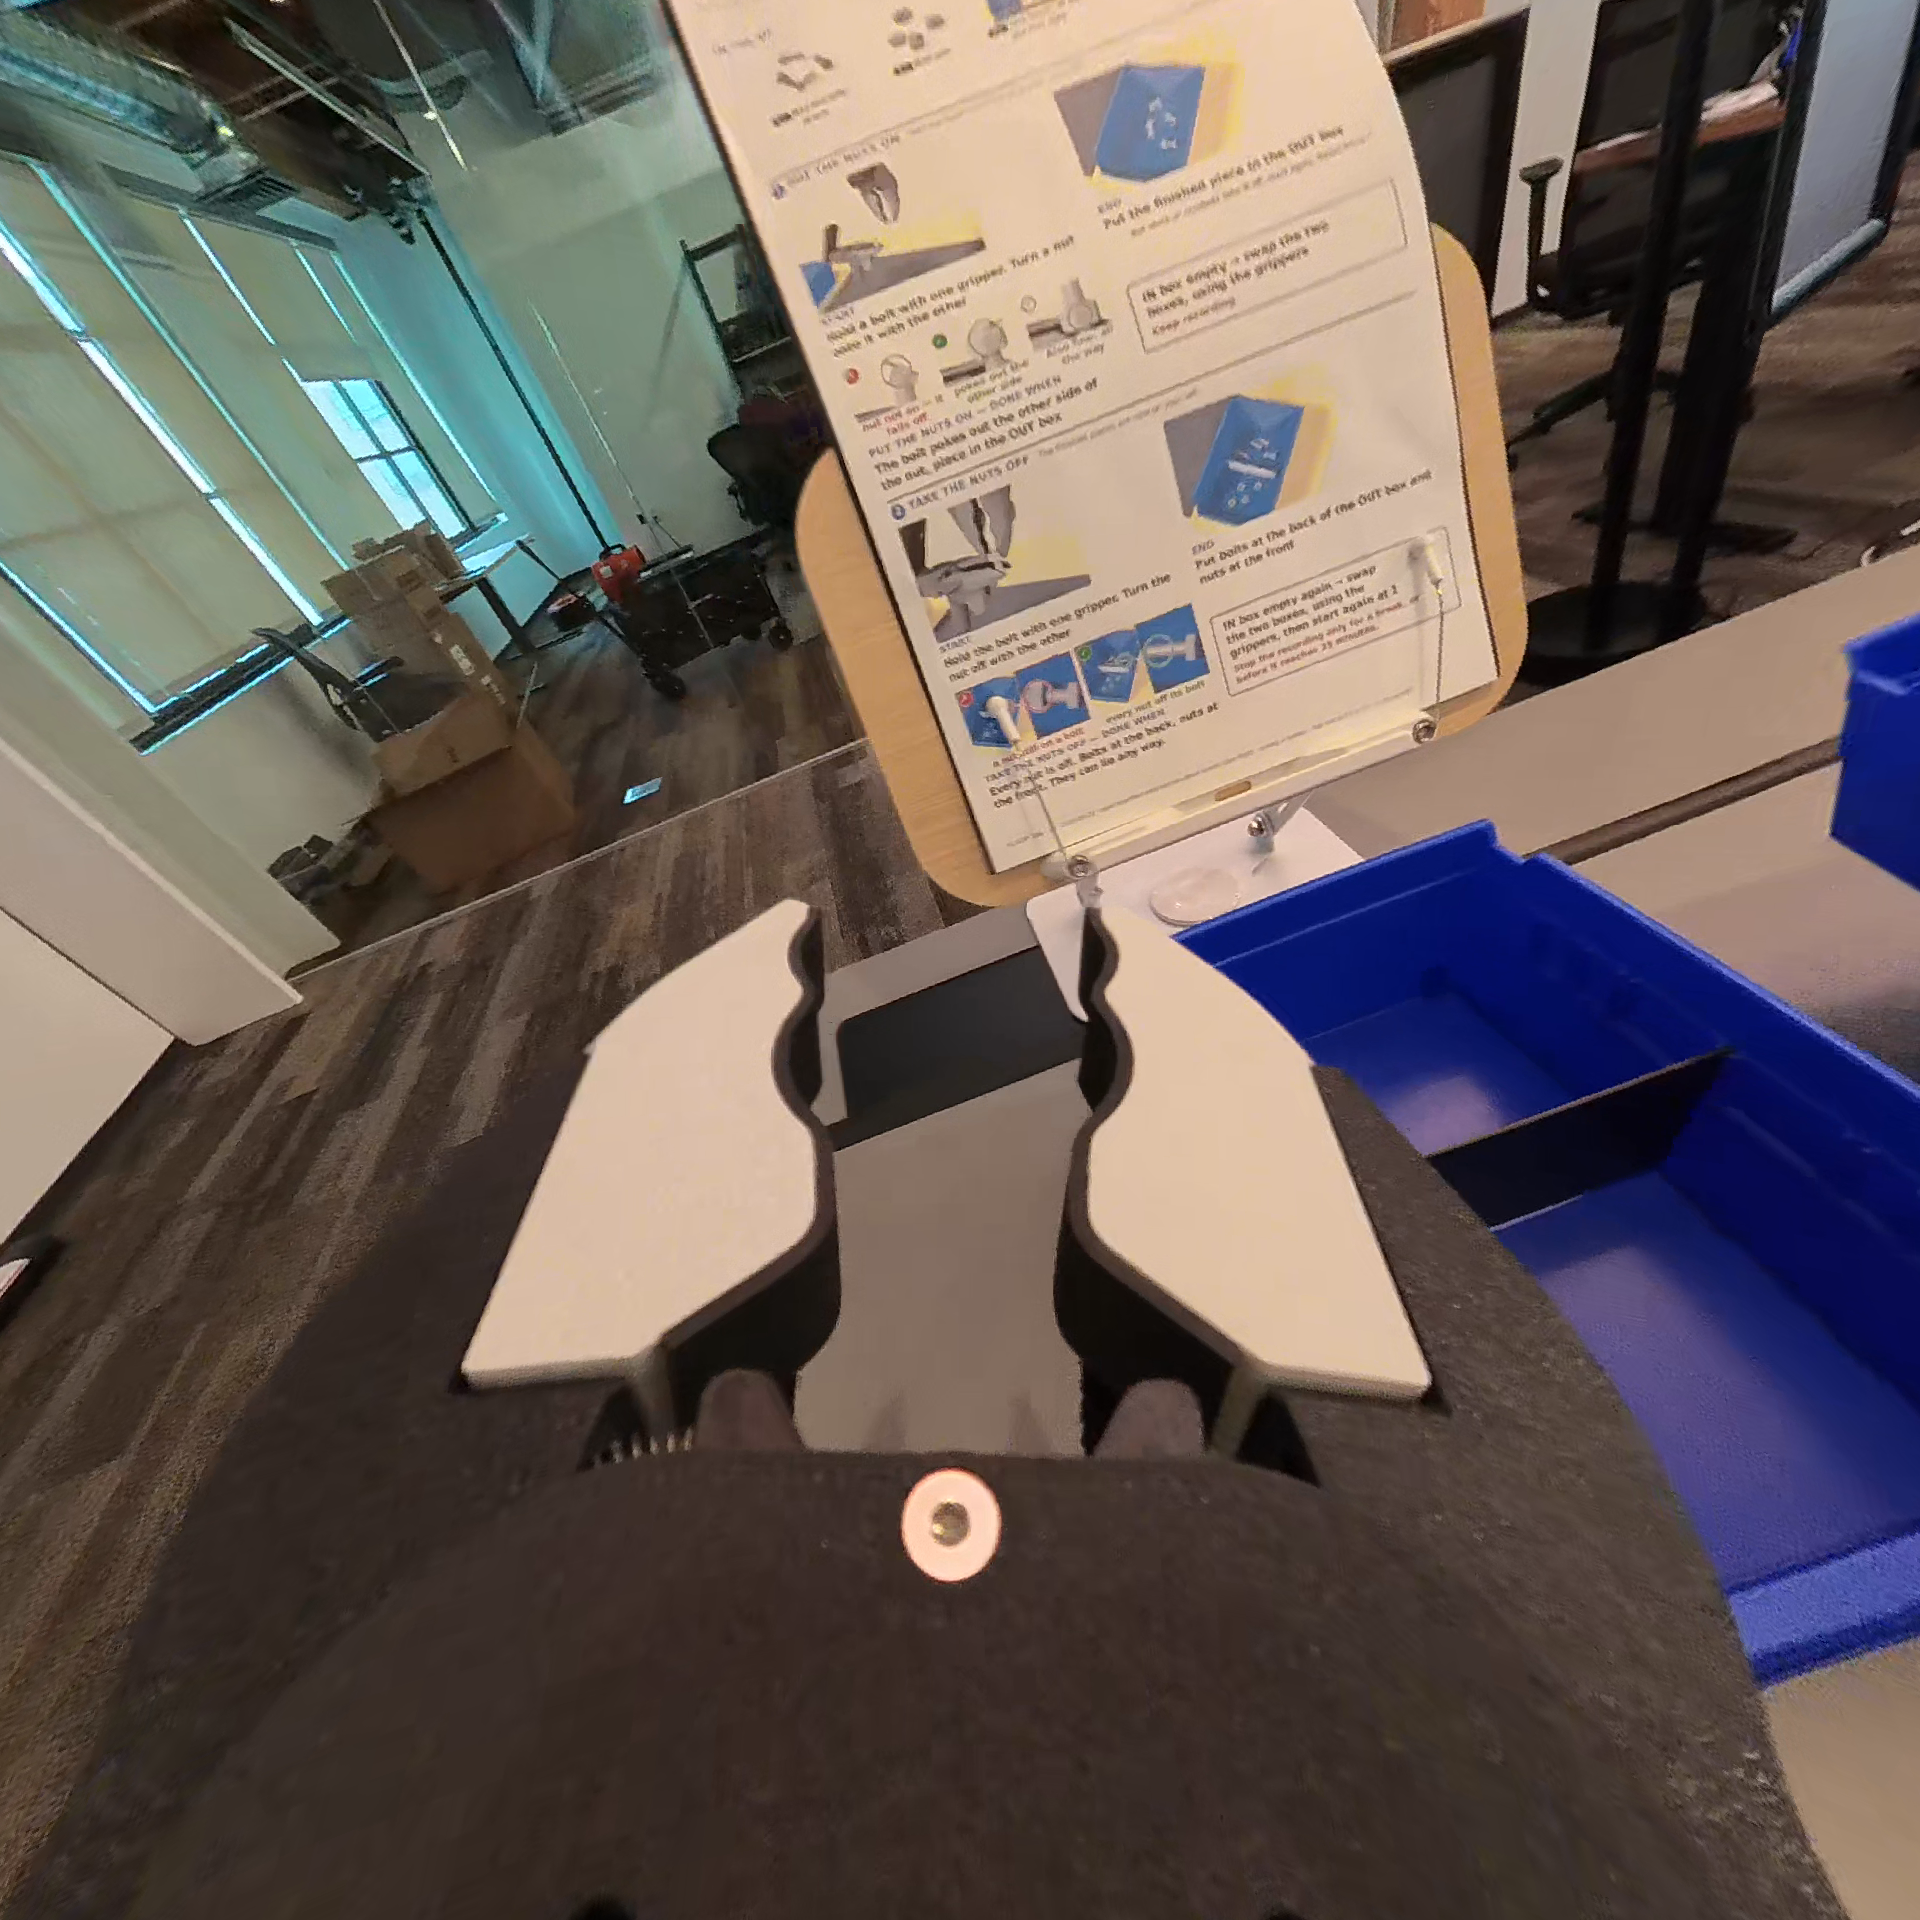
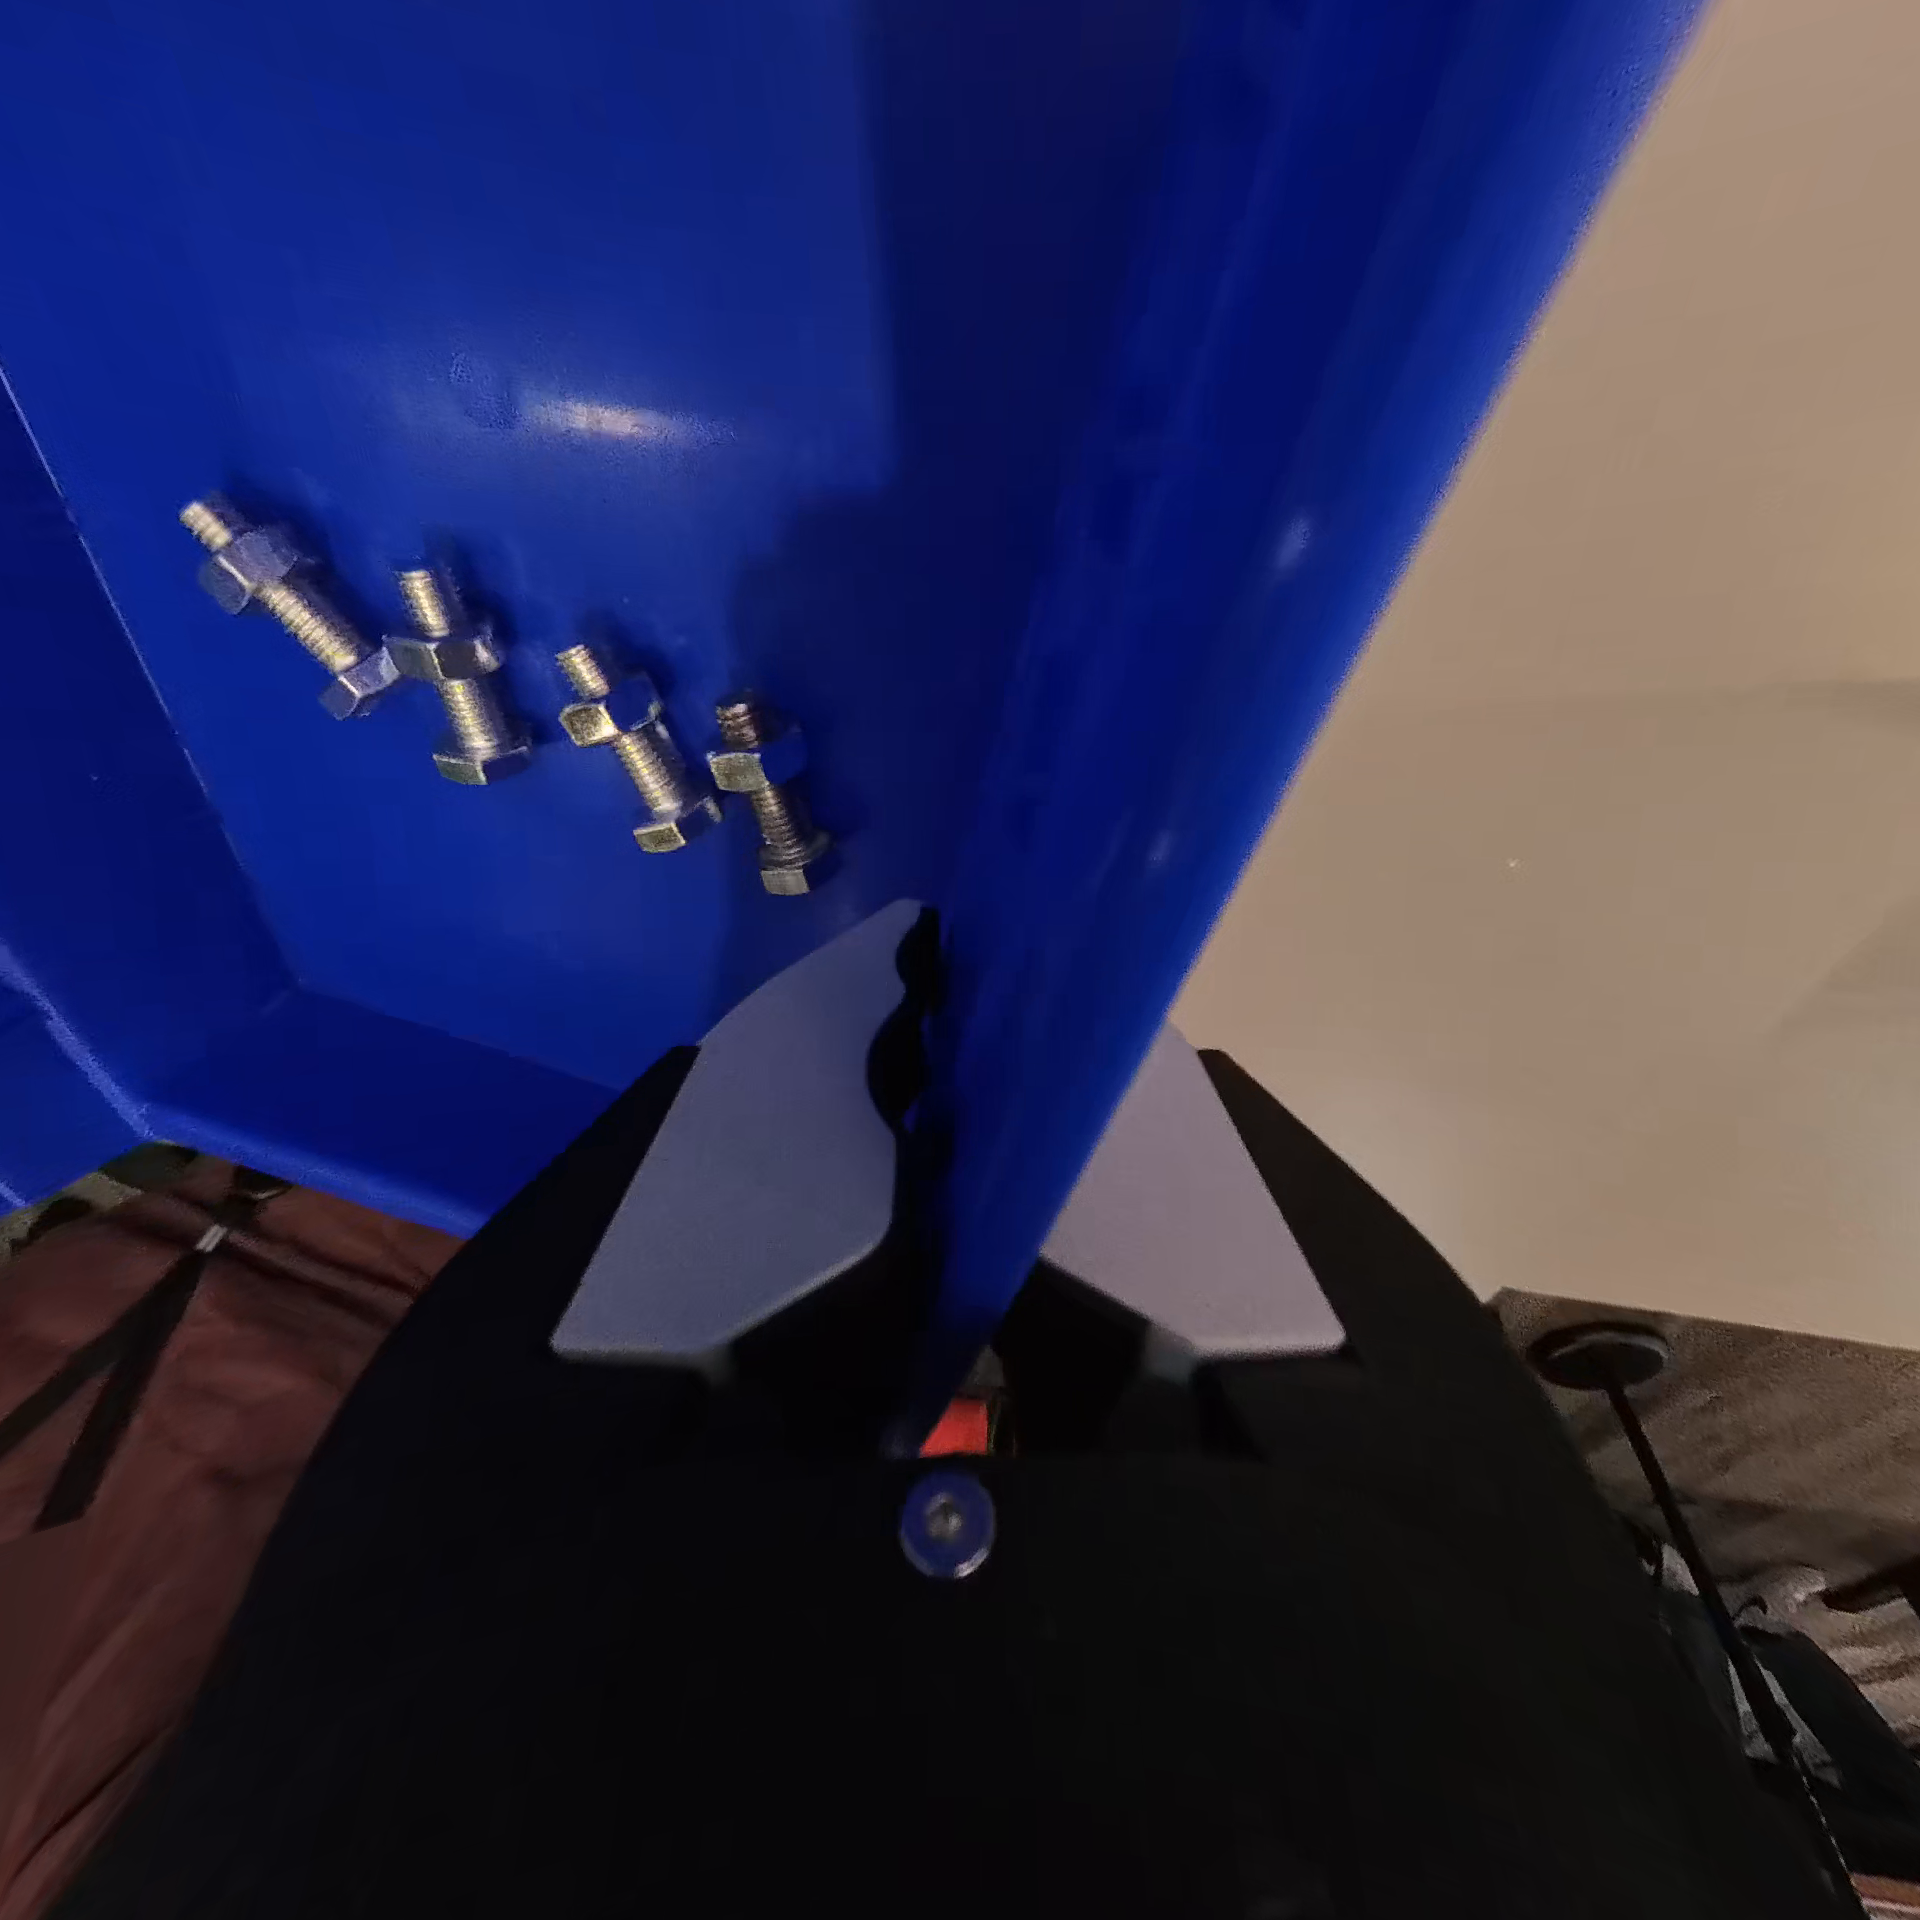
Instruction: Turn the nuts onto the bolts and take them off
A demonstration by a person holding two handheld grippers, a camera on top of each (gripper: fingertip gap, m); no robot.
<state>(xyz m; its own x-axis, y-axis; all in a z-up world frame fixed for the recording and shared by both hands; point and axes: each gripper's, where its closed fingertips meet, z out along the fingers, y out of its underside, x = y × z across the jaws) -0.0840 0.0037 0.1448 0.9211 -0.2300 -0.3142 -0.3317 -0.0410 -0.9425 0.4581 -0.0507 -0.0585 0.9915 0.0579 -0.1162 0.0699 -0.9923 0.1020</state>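
Note:
My right gripper is shut on the side wall of a blue bin; one finger is inside the bin and the other is outside, mostly hidden by the wall. Several silver bolts with nuts threaded on them lie together on that bin's floor, to the left of the fingers. A corner of this bin shows in the left wrist view, raised above the table. My left gripper is open and empty, near the table's left edge. A second blue bin with a black divider stands to its right, with nothing visible inside.
An instruction sheet leans on a wooden stand behind the left gripper. A black mat lies on the grey table under the fingers. The floor drops away to the left, with boxes and a cart farther off. The tips of one gripper are about 60 centimetres away from the tips of the other.

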